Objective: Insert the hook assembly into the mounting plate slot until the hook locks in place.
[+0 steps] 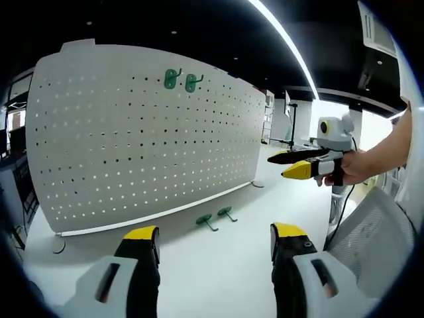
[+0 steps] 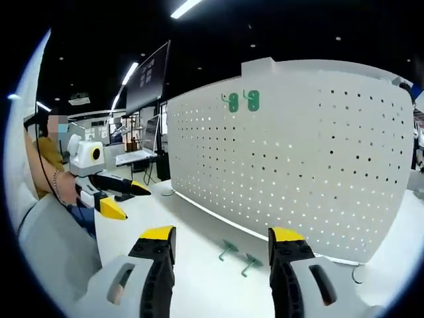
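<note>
A white pegboard plate (image 1: 146, 139) (image 2: 298, 152) stands upright on the white table. Two green hooks (image 1: 182, 80) (image 2: 241, 101) hang side by side near its top edge. Two more green hooks lie on the table at its foot, one (image 1: 206, 221) (image 2: 228, 249) beside the other (image 1: 227, 212) (image 2: 250, 263). My left gripper (image 1: 215, 233) is open and empty, a short way in front of the loose hooks, and shows from the side (image 2: 127, 200) in the right gripper view. My right gripper (image 2: 222, 238) is open and empty too, and is held in the air (image 1: 278, 165) off the board's end.
The pegboard rests on small round feet (image 1: 58, 246) (image 2: 358, 273). A white mesh chair back (image 1: 374, 232) stands at the right of the left gripper view. A hand (image 1: 358, 165) holds the right gripper. Desks with a laptop (image 2: 136, 157) lie behind.
</note>
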